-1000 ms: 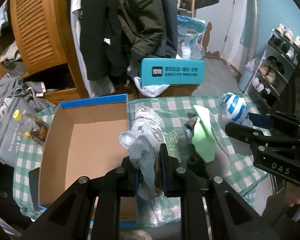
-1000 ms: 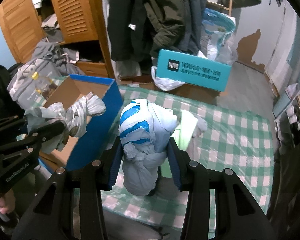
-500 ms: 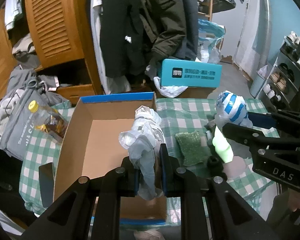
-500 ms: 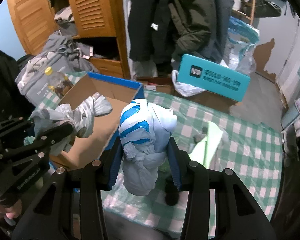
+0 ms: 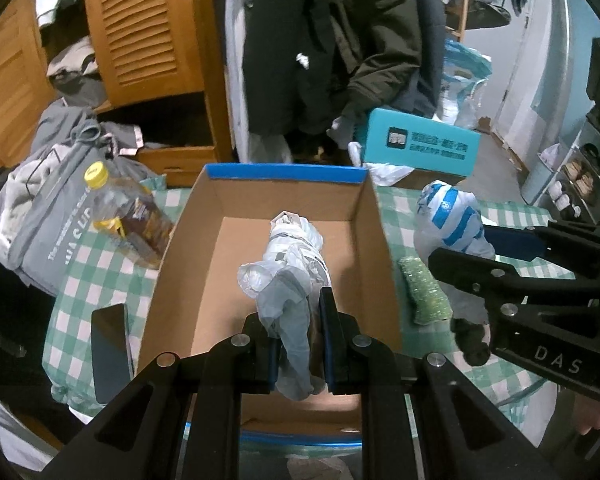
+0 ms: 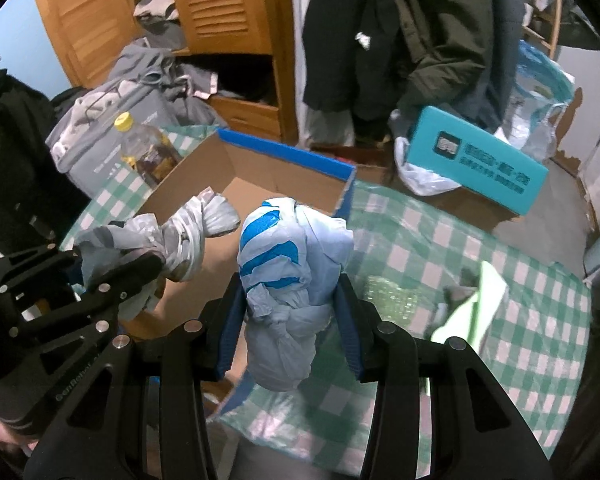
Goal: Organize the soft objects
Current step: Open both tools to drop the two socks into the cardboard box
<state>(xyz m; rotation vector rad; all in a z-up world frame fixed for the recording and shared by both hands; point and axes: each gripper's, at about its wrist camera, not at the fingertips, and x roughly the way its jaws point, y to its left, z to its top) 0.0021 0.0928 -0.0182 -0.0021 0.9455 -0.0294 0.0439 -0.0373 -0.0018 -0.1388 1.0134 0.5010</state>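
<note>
My left gripper (image 5: 298,344) is shut on a knotted grey plastic-bag bundle (image 5: 290,276), which hangs over the open cardboard box (image 5: 364,240) with the blue rim. In the right wrist view that same grey bundle (image 6: 172,240) shows at the left above the box (image 6: 284,160). My right gripper (image 6: 290,316) is shut on a knotted white bag with blue stripes (image 6: 292,268), held over the box's right wall. From the left wrist view the striped bag (image 5: 452,220) hangs to the right of the box. A green scrubbing pad (image 5: 424,292) and a pale green cloth (image 6: 472,308) lie on the checked cloth.
A bottle with a yellow cap (image 5: 120,220) and a grey bag (image 5: 40,216) lie left of the box. A dark phone (image 5: 110,352) lies at the table's near left. Behind stand a teal box (image 5: 420,144), hanging coats (image 5: 340,40), a wooden wardrobe (image 5: 140,32) and a shoe rack (image 5: 580,168).
Both grippers have carried their bundles leftward across the table. The grey bundle now hangs over the middle of the box, and the striped bag has reached the box's right wall.
</note>
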